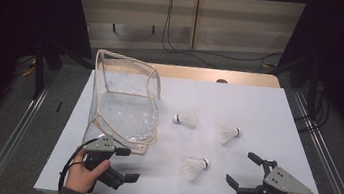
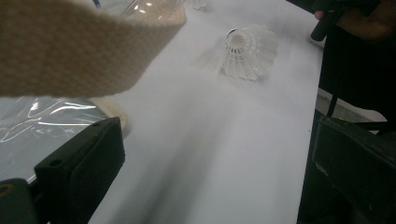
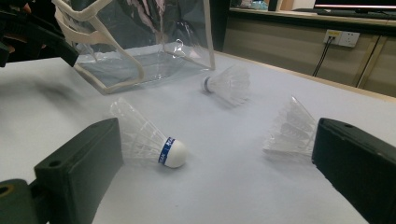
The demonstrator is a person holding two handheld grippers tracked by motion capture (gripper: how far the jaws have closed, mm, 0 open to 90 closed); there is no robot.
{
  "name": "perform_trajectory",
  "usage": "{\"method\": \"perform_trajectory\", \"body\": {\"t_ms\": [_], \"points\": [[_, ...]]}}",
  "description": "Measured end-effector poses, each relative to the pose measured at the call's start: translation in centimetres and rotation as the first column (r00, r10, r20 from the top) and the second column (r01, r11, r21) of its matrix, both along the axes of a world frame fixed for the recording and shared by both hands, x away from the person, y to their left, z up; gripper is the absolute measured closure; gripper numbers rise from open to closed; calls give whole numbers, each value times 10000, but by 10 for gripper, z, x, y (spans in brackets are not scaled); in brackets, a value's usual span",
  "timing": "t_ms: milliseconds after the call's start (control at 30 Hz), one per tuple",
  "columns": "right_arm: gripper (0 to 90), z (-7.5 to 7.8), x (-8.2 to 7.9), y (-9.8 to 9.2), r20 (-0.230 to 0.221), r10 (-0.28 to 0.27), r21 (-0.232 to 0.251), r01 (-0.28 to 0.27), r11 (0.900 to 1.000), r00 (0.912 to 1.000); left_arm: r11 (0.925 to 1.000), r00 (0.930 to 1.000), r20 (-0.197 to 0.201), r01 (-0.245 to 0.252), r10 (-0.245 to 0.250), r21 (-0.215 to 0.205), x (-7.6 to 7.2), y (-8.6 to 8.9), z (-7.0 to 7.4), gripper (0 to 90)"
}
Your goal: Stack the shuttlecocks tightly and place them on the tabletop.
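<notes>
The right hand-held gripper, jaws spread wide and empty, is facing the nearest shuttlecock; pinching its cork, not feathers, seems wisest. The left hand-held gripper, also wide open and empty, is waiting beside the clear bag.

three shuttlecocks: nearest between wide jaws, others; clear bag behind.

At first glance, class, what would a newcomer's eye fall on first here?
Likely the clear bag with cream trim, lying open at the table's left. Next, three white shuttlecocks scattered to its right. Then the open left gripper by the bag and the open right gripper near the front edge.
</notes>
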State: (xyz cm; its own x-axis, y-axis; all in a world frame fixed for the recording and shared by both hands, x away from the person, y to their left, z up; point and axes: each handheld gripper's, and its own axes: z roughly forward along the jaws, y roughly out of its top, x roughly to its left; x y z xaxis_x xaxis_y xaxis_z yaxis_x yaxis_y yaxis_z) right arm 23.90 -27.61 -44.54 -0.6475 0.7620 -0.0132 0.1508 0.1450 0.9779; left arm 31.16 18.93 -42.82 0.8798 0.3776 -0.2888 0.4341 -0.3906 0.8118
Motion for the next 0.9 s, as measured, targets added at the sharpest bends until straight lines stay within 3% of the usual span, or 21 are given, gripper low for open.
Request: {"method": "perform_trajectory", "body": {"t_ms": [400, 667, 900], "points": [[13, 0, 0, 0, -35, -6, -7, 6, 10000, 10000, 9996, 9994, 260, -239, 235, 157, 4, 13, -4, 22], [13, 0, 0, 0, -64, -56, 9, 56, 10000, 10000, 9987, 9981, 374, -494, 499, -146, 6, 23, -6, 23], [13, 1, 2, -1, -21, -114, -218, 113, 9997, 9999, 9983, 9972, 471, -577, 580, -85, 7, 27, -7, 23]]}}
